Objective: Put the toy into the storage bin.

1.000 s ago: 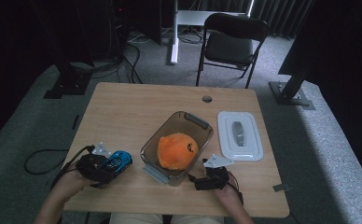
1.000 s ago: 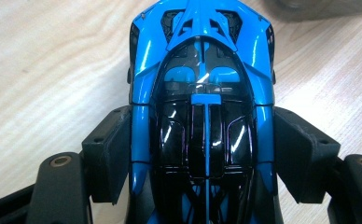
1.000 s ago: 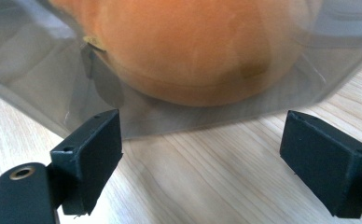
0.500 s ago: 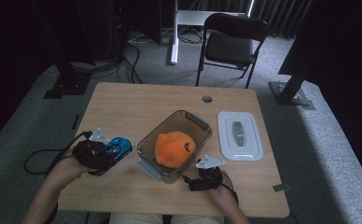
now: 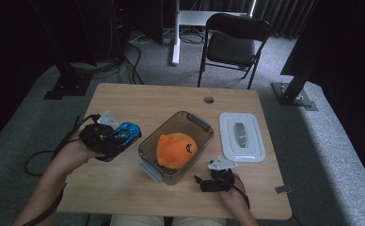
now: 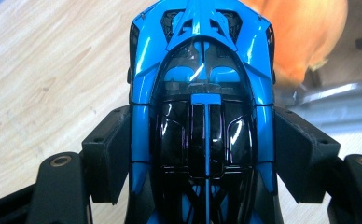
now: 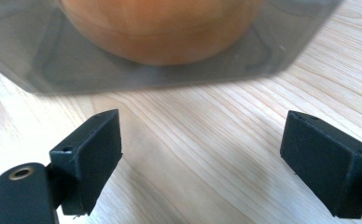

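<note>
Figure: transfer of a toy car toward an open container, carry phase. Your left hand-held gripper (image 5: 120,136) pinches the blue toy car (image 5: 125,133) across its flanks; in the left gripper view the two black pads (image 6: 109,158) press against the car's sides, with its nose (image 6: 200,18) pointing away from you. The car is held clear of the desk (image 5: 138,101), above its left edge and about midway along it. Just to the car's right, near the desk's centre, lies the clear container (image 5: 197,123), set at a slant, with the orange plush toy (image 5: 176,149) inside it. The white lid (image 5: 241,136) rests flat beside the container, toward the desk's right edge. Your right hand-held gripper (image 5: 204,182) rests near the front edge, just short of the container's near corner; its jaws stand spread, with bare wood between them in the right gripper view and the container wall (image 7: 170,70) just ahead.

Step in hand, as judged: the car is gripped and lifted, and its placing into the container is not yet done. The next move probably calls for carrying the car over the container's near rim, then lowering it into the free space beside the plush toy before you release. The right hand-held gripper is well placed to steady the container, should it slide.
</note>
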Available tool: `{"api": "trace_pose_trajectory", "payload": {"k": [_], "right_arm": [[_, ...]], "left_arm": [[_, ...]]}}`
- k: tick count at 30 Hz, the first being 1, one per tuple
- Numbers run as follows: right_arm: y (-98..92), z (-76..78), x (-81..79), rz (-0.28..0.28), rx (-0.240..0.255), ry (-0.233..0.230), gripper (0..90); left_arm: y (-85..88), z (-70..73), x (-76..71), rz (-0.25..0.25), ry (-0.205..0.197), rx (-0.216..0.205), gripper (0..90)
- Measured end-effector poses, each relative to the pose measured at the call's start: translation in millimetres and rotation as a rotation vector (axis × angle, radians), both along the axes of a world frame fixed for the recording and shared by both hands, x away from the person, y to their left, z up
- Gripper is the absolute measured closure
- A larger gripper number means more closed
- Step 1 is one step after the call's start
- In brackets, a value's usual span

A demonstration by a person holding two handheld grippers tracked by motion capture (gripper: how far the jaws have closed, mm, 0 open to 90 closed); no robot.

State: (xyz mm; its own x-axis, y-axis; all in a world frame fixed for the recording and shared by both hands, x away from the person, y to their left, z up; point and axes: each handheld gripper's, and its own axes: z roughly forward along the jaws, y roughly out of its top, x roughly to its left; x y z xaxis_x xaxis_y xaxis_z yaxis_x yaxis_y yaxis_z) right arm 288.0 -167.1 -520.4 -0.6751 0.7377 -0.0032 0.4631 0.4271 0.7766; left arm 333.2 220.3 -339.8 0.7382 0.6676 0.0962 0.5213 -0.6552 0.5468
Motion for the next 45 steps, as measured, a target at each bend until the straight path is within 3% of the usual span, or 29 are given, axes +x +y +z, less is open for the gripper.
{"api": "trace_pose_trajectory", "payload": {"k": [9, 15, 29, 31, 41, 45], "right_arm": [[-6.2, -2.8, -0.2, -0.012, 0.001, 0.007, 12.3], [-5.6, -4.2, -0.5, -0.006, -0.009, 0.009, 12.3], [-8.0, -4.1, -0.2, -0.003, 0.002, 0.013, 12.3], [-8.1, -4.1, -0.4, -0.001, 0.001, 0.013, 12.3], [-8.7, -4.1, -0.2, 0.004, 0.003, 0.017, 12.3], [-8.3, -4.3, -0.1, 0.006, 0.000, 0.019, 12.3]], "left_arm": [[-39.3, 11.7, 20.1, -0.037, 0.002, 0.015, 29.0], [-65.2, 13.5, 28.9, -0.054, 0.012, 0.003, 29.0], [-119.1, 1.4, 45.1, -0.108, 0.049, -0.005, 29.0], [-123.6, -2.3, 48.6, -0.102, 0.066, -0.025, 29.0], [-137.2, -22.2, 56.6, -0.101, 0.089, 0.012, 29.0], [-139.1, -24.4, 56.8, -0.093, 0.086, 0.005, 28.9]]}}
